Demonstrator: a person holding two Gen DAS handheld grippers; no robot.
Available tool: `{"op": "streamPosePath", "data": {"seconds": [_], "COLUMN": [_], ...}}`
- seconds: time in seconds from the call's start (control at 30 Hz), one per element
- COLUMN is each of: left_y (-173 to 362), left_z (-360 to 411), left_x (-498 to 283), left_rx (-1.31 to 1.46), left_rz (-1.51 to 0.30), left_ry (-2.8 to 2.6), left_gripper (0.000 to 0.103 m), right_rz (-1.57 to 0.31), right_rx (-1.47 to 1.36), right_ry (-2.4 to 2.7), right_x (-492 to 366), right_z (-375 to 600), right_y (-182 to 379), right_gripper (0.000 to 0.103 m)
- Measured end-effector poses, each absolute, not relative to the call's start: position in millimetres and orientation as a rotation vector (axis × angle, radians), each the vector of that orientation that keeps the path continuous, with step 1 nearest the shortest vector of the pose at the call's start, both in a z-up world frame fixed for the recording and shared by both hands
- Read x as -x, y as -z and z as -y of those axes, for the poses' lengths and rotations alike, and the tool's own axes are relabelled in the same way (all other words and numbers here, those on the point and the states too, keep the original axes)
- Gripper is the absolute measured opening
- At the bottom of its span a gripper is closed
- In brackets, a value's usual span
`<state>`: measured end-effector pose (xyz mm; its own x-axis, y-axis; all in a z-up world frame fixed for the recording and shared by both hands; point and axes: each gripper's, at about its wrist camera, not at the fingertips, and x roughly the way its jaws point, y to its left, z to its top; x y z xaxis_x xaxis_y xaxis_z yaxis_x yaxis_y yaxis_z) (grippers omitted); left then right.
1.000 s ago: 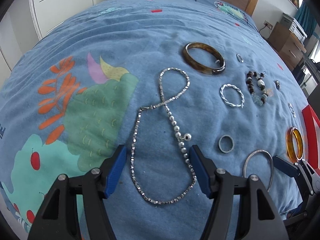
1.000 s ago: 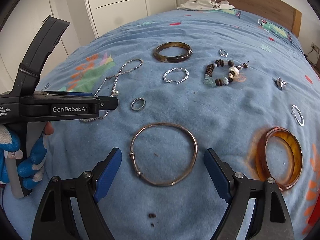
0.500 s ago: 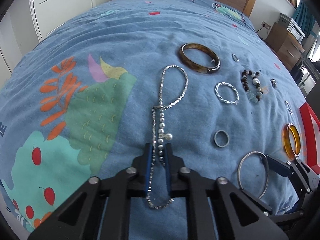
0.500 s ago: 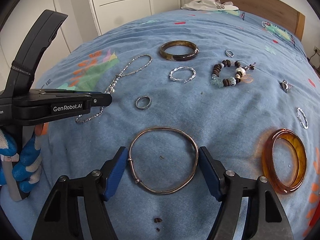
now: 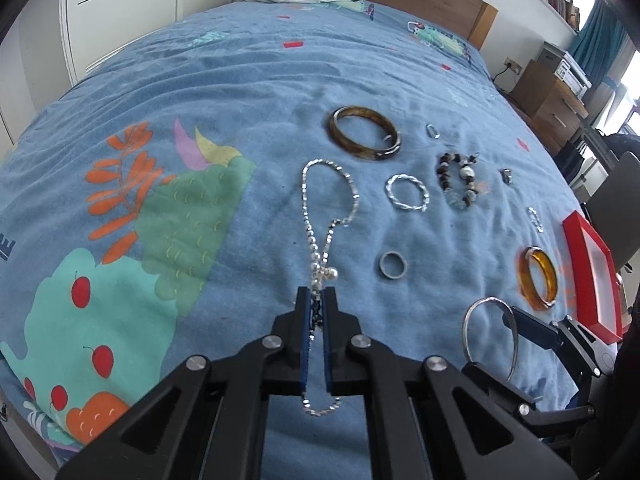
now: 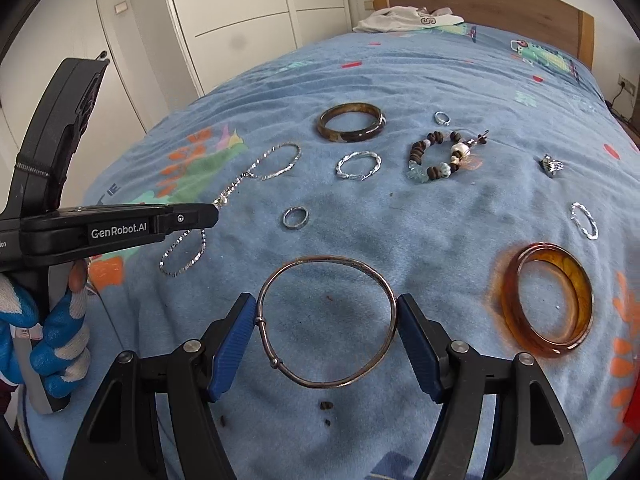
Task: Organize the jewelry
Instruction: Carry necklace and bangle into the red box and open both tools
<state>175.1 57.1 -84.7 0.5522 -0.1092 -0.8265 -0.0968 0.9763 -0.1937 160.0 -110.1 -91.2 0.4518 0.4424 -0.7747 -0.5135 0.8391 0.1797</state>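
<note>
My left gripper is shut on a silver bead necklace, pinching both strands; a loop hangs below the fingers and the rest trails on the blue bedspread. It also shows in the right wrist view with the necklace. My right gripper has closed onto a thin silver bangle; both blue pads touch its rim. The bangle also shows in the left wrist view.
On the bedspread lie a dark brown bangle, a twisted silver hoop, a plain ring, a bead bracelet, an amber bangle, small rings and charms. A red box sits at the right edge.
My left gripper closed on the necklace and has lifted it a little. My right gripper's jaws narrowed until they touch the silver bangle.
</note>
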Motion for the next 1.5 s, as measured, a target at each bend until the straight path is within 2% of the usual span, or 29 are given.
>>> {"op": "streamPosePath", "data": {"seconds": [0.27, 0.47, 0.93, 1.1, 1.23, 1.5], "left_y": [42, 7, -55, -40, -7, 65], "left_z": [-32, 15, 211, 282, 328, 354], "left_x": [-155, -143, -166, -187, -204, -222], "left_rx": [0.204, 0.186, 0.158, 0.106, 0.054, -0.020], "left_rz": [-0.933, -0.893, -0.846, -0.879, -0.940, -1.084], "left_ry": [0.077, 0.186, 0.605, 0.686, 0.695, 0.641], "left_gripper": [0.005, 0.005, 0.005, 0.005, 0.005, 0.005], "right_rz": [-0.877, -0.828, -0.745, -0.769, -0.823, -0.925], "right_rx": [0.037, -0.009, -0.032, -0.021, -0.023, -0.032], "right_ry": [-0.543, -0.475, -0.161, -0.071, -0.048, -0.063], "right_x": [-144, -129, -122, -138, -153, -171], "right_z": [139, 183, 366, 416, 438, 453], "right_y": [65, 43, 3, 15, 39, 84], "right_gripper": [0.071, 0.071, 0.071, 0.071, 0.071, 0.071]}}
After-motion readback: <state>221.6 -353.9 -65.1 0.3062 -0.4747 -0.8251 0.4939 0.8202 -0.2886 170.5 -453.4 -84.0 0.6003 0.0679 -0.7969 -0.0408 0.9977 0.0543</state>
